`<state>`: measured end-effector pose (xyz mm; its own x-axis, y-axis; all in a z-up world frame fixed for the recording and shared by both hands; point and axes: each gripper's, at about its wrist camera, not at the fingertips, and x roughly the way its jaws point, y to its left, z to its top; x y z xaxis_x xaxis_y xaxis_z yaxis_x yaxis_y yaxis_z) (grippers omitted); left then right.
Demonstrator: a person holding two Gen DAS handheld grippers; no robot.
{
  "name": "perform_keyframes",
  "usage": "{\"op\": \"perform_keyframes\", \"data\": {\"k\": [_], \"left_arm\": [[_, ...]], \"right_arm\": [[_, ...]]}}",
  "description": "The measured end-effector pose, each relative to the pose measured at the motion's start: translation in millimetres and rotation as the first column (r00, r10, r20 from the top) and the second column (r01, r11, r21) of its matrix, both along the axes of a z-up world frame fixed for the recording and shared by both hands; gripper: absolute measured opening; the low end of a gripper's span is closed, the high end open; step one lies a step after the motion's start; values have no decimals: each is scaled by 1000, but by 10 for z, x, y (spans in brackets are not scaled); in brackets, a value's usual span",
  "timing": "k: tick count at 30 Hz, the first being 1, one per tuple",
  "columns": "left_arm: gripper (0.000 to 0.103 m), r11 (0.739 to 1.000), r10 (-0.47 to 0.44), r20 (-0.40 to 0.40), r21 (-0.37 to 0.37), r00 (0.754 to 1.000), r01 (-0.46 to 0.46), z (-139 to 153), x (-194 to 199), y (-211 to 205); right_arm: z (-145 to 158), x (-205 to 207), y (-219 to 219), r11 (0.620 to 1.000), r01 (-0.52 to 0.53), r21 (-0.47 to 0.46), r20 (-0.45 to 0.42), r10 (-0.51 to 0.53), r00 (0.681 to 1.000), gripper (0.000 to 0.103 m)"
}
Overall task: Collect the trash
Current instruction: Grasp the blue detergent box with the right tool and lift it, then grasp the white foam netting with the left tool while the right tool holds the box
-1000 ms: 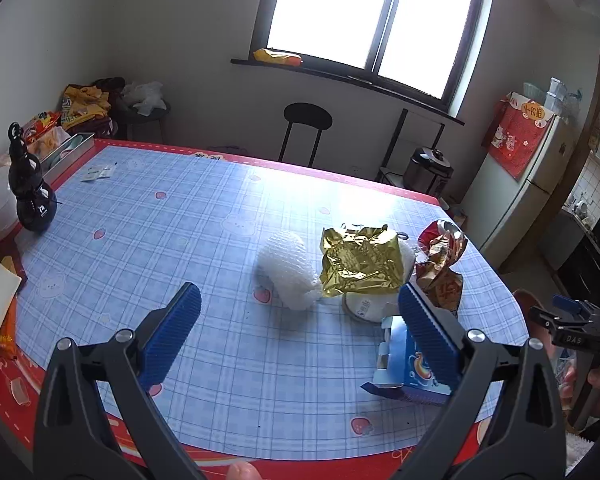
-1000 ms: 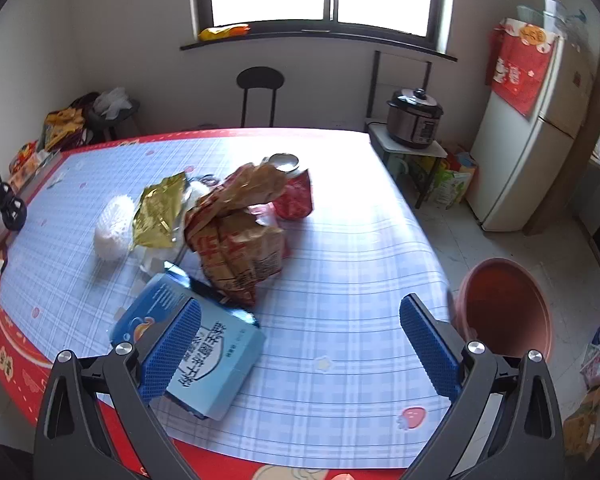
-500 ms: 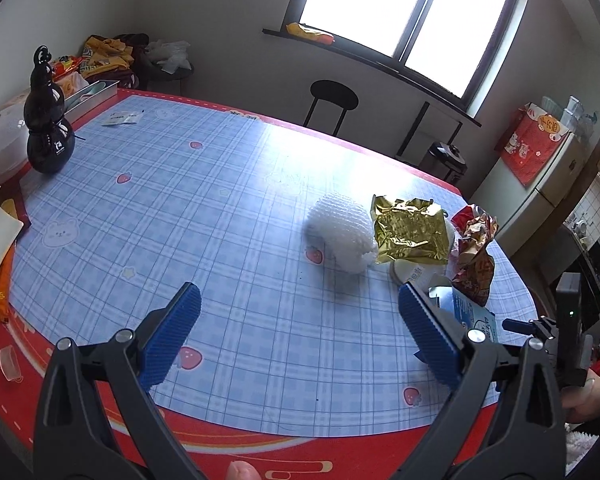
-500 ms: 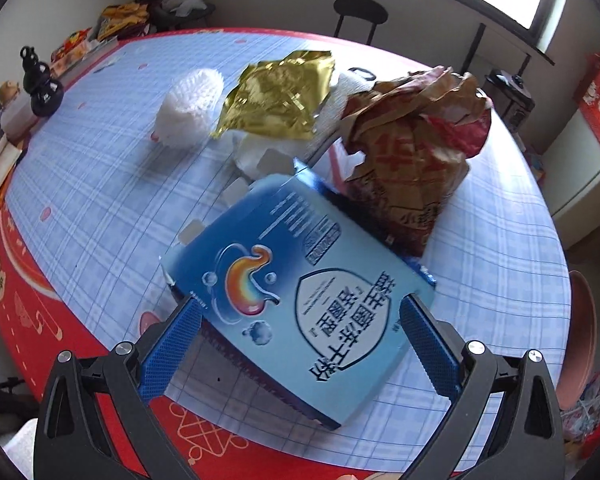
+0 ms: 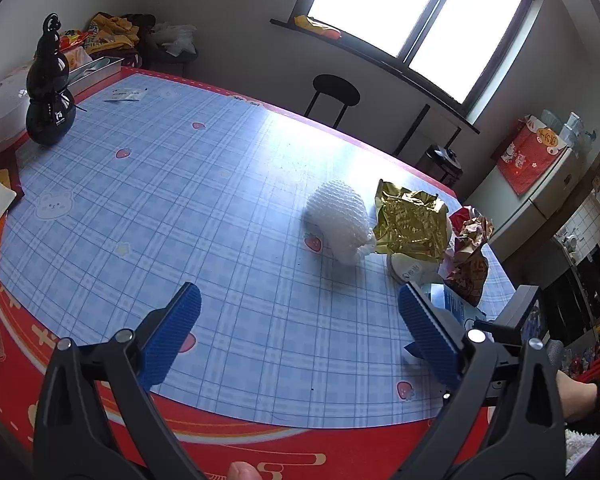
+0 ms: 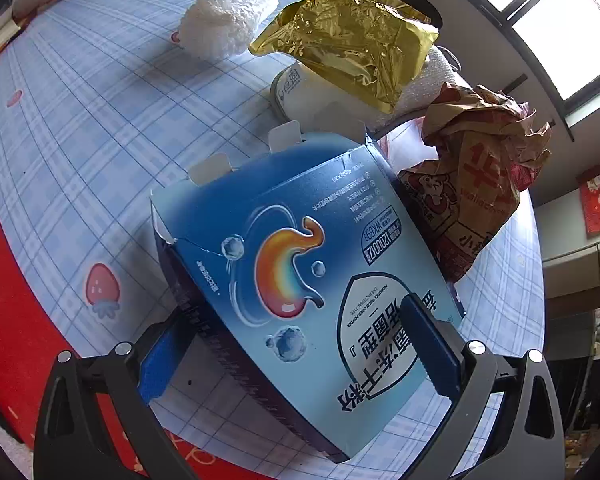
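Observation:
A pile of trash lies on the blue checked table (image 5: 180,200). It holds a white foam net (image 5: 338,218), a gold foil bag (image 5: 412,222), a crumpled brown paper bag (image 5: 470,256) and an open blue carton (image 6: 300,264). My right gripper (image 6: 296,344) is open, its jaws straddling the near end of the blue carton, one finger under its left edge and one over its top face. My left gripper (image 5: 300,336) is open and empty above the table's near edge, left of the pile. The right gripper's body (image 5: 516,328) shows at the right of the left wrist view.
A black gourd-shaped bottle (image 5: 50,88) stands at the table's far left, beside a metal tray (image 5: 96,70). A white lidded tub (image 6: 312,92) lies under the gold bag. A black stool (image 5: 336,92) stands beyond the table, and a fridge (image 5: 540,184) at the right.
My right gripper has moved in low onto the blue carton, which now sits between its jaws. My left gripper has drifted left and back from the pile.

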<state>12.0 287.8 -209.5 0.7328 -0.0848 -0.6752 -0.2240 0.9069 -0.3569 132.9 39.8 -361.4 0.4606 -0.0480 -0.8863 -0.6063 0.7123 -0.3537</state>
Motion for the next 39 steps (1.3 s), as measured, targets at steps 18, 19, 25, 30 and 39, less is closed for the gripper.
{"op": "perform_keyframes", "data": {"k": [18, 19, 25, 30, 39], "left_arm": [[97, 998, -60, -2, 22, 998, 60, 71, 197, -220], [97, 997, -69, -7, 22, 998, 69, 72, 231, -249], [97, 993, -112, -47, 23, 993, 114, 56, 436, -443], [97, 983, -184, -68, 12, 981, 185, 70, 575, -627], [97, 965, -254, -88, 36, 963, 258, 84, 826, -891]], "right_arm": [[734, -265, -252, 982, -47, 183, 50, 39, 998, 53], [816, -270, -303, 976, -34, 215, 48, 24, 999, 52], [1199, -154, -694, 919, 67, 390, 17, -80, 997, 42], [1361, -59, -1072, 808, 216, 548, -86, -203, 975, 40], [1342, -18, -1660, 621, 414, 666, -219, -367, 904, 36]]}}
